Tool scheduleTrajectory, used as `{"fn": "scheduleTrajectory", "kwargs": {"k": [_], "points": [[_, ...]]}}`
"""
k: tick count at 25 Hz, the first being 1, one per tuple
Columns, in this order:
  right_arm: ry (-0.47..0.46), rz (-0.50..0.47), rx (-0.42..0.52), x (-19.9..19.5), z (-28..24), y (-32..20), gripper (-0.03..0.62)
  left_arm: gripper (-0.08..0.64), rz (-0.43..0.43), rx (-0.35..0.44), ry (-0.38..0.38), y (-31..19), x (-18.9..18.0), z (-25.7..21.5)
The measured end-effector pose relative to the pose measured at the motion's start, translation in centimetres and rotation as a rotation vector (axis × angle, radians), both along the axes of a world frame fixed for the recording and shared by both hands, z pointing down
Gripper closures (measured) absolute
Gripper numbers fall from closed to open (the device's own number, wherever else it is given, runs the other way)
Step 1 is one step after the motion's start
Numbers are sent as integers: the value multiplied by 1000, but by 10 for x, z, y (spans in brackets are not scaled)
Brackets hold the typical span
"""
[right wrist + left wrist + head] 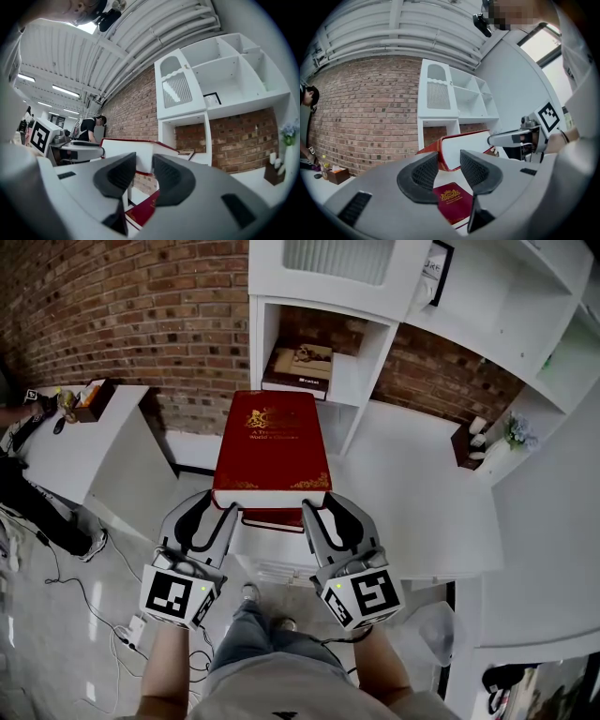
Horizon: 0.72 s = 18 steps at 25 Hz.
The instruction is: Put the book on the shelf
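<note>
The big red book (272, 442) is in the air in front of the shelf (259, 343). It lies flat with its cover up and the title facing the person, and it is carried only by its near edge. The left gripper (217, 505) has the near left corner, on the spine side, between its jaws. These are spread wide around the thick block and seem to bear on it. The right gripper (323, 504) takes the near right corner the same way, with its jaws a little less far apart.

A second, thinner red book (451, 202) lies on a white surface just underneath. The open shelf compartment straight ahead already has a small stack of books (302, 368) at its back.

This looks like a heavy, stiff hardback, so it will not bend. The glossy cover may slip on the pads. Because it is held only at the near corners, the far edge will likely want to drop. A hold further along the two side edges, or under the block, would carry it more safely, and both grippers should stay level.
</note>
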State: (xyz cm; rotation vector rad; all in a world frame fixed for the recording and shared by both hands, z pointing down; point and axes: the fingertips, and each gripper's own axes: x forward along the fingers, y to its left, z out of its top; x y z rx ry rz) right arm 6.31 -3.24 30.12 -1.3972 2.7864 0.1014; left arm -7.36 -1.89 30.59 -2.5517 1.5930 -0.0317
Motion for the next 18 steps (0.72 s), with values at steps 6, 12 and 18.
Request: {"fn": "scheduleTrajectory", "kwargs": {"k": [6, 12, 18], "points": [[-4, 8, 37, 1, -14, -1, 468, 405, 6, 34, -2, -2, 1, -14], [-5, 28, 53, 5, -21, -5, 469, 405, 19, 50, 0, -8, 5, -20], [-9, 54, 72, 10, -29, -10, 471, 405, 40, 72, -10, -15, 10, -29]]}}
